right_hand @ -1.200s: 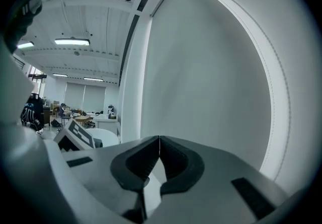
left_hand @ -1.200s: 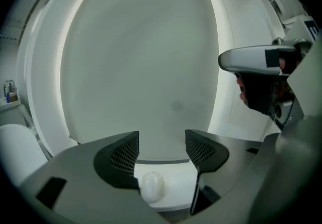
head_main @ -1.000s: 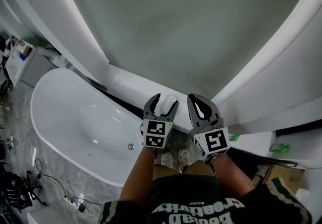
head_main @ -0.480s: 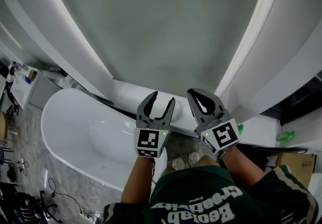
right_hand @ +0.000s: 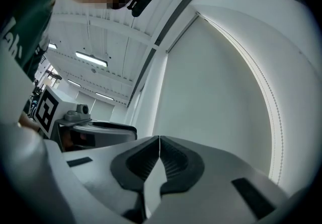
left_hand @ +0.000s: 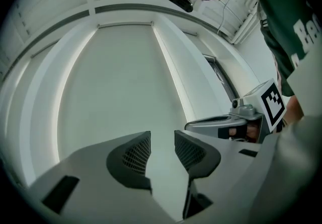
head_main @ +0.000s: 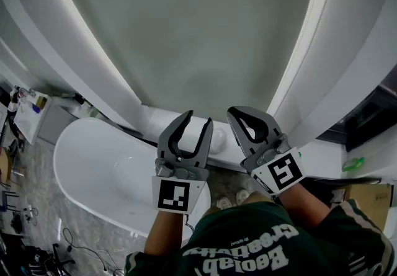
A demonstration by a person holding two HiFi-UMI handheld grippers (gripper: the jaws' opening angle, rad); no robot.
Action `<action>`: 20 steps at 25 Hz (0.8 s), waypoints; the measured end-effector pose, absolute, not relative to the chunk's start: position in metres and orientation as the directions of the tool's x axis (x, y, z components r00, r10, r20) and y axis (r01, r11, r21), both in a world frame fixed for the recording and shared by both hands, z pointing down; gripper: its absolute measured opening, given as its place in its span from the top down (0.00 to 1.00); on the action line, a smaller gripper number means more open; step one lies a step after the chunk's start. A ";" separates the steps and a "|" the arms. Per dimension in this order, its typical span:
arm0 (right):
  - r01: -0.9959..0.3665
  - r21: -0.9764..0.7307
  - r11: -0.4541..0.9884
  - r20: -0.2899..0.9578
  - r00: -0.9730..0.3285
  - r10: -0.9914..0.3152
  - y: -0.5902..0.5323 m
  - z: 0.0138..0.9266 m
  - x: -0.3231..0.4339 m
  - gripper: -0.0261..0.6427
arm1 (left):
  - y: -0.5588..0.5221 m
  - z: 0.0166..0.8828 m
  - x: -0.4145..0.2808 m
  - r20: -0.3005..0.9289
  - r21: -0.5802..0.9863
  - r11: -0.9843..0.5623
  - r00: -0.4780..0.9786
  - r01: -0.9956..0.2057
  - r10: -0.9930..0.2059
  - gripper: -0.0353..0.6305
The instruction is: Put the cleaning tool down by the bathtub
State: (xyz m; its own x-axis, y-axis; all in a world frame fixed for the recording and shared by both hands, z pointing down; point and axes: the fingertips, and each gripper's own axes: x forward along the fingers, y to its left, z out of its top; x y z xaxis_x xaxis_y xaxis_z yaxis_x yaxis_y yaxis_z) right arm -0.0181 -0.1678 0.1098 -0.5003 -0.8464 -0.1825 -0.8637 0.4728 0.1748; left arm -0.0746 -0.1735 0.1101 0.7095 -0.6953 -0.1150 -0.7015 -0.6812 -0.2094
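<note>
No cleaning tool shows in any view. The white oval bathtub (head_main: 93,163) lies at the lower left of the head view, below and left of both grippers. My left gripper (head_main: 197,118) is held up in front of the pale wall, its jaws closing with a gap still between them and nothing in it (left_hand: 162,140). My right gripper (head_main: 239,112) is held beside it, just to the right, with its jaws shut and empty (right_hand: 159,140). Each gripper view shows the other gripper at its side, the right one (left_hand: 236,125) and the left one (right_hand: 90,127).
A white curved ledge (head_main: 155,121) runs behind the tub under the grippers. The person's shoes (head_main: 231,200) stand on the floor beside the tub. Cables (head_main: 68,244) and a cluttered table (head_main: 28,113) lie at the left. A green item (head_main: 352,164) and a cardboard box (head_main: 366,197) sit at the right.
The left gripper's jaws have narrowed and it has come closer to the head camera. Both grippers now sit slightly higher against the wall, and the view has shifted toward the tub's right end.
</note>
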 end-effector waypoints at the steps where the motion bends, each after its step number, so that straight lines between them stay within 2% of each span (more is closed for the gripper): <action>1: -0.861 0.182 0.476 -0.192 -0.505 -0.841 -0.164 0.106 -0.020 0.94 | -0.169 0.105 -0.077 -0.125 -0.220 -0.677 0.709 -0.702 -0.694 0.72; 5: -0.846 0.201 0.493 -0.231 -0.530 -0.816 -0.150 0.096 -0.024 0.94 | -0.156 0.096 -0.083 -0.152 -0.280 -0.638 0.689 -0.718 -0.709 0.78; 10: -0.820 0.204 0.535 -0.261 -0.572 -0.777 -0.146 0.083 -0.047 0.94 | -0.151 0.083 -0.102 -0.193 -0.295 -0.591 0.653 -0.751 -0.733 0.92; 15: -0.795 0.218 0.566 -0.319 -0.606 -0.729 -0.133 0.073 -0.045 0.94 | -0.144 0.074 -0.098 -0.227 -0.289 -0.586 0.649 -0.757 -0.726 0.93; 20: -0.792 0.220 0.569 -0.300 -0.610 -0.733 -0.136 0.074 -0.038 0.94 | -0.146 0.072 -0.093 -0.227 -0.289 -0.587 0.650 -0.756 -0.725 0.93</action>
State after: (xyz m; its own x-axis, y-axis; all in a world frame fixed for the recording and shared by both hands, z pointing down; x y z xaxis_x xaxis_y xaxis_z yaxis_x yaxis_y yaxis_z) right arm -0.0385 -0.1359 0.0735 -0.6101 -0.7333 -0.3000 -0.7923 0.5691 0.2201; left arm -0.0926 -0.1463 0.0721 0.6504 -0.7248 -0.2272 -0.7557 -0.5875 -0.2895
